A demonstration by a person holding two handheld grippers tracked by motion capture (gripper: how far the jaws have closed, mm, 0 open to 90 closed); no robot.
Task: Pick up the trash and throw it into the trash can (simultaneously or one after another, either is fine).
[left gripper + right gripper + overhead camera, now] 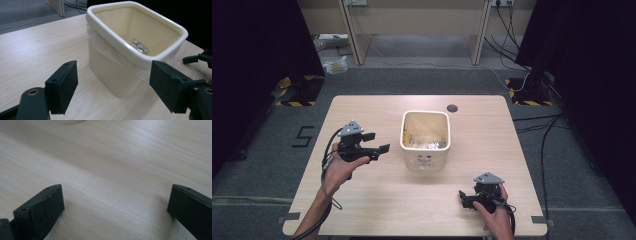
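With both grippers (378, 142) (466, 199) released, the centre-frame bin (425, 145) is best approached squarely at its rim.

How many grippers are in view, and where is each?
2. The left gripper, jaws open, hangs left of the cream bin; the right gripper, jaws open, sits near the table's front right edge.

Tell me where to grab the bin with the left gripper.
Probably the bin's near rim, from the left gripper's side, one jaw inside and one outside. The body looks too wide for the open jaws; the rolled lip gives purchase.
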